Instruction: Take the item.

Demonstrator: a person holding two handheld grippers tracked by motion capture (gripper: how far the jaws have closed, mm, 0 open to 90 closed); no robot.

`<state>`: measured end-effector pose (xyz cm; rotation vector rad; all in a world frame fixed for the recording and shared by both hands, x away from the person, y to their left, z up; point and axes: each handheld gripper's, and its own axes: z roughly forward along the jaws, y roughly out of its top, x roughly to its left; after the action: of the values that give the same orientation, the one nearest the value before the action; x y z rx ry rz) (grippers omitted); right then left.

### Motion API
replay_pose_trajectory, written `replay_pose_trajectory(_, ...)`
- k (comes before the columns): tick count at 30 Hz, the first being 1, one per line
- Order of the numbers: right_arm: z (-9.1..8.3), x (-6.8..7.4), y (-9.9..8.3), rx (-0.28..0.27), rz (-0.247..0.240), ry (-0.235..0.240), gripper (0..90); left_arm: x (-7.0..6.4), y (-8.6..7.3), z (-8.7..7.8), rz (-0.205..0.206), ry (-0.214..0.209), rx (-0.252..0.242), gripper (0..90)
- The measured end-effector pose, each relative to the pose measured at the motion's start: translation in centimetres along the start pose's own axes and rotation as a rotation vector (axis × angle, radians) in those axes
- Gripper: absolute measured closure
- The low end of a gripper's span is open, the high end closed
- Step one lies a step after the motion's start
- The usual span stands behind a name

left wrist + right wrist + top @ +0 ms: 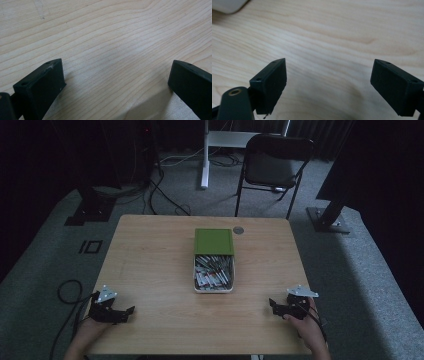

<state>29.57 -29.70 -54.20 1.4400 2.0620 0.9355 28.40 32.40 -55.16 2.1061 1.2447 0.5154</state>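
The black two-jaw left gripper (111, 309) is resting low at the near left, held by a hand (89, 329), jaws spread wide. The black two-jaw right gripper (290, 304) is mirroring it at the near right, jaws equally parted, nothing between them.

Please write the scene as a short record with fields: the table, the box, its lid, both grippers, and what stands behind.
table: light wood
box: white, open, full of small packets, at the table's middle
lid: green, covering the box's far part
left gripper: open, holds nothing, near corner of the table
right gripper: open, holds nothing, other near corner
behind: dark folding chair on grey carpet
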Motion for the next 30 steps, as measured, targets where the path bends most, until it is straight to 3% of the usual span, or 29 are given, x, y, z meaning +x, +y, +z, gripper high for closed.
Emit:
replay_pose_trajectory(18,-1.5,1.9,4.4,-0.092,-0.021,0.026,15.0,0.0,0.0,0.0,0.000,0.000,0.001,1.4)
replay_pose_trajectory(30,-1.9,4.3,6.9,-0.142,-0.074,0.073,15.8,0.0,0.0,0.0,0.001,0.000,0.002,1.4)
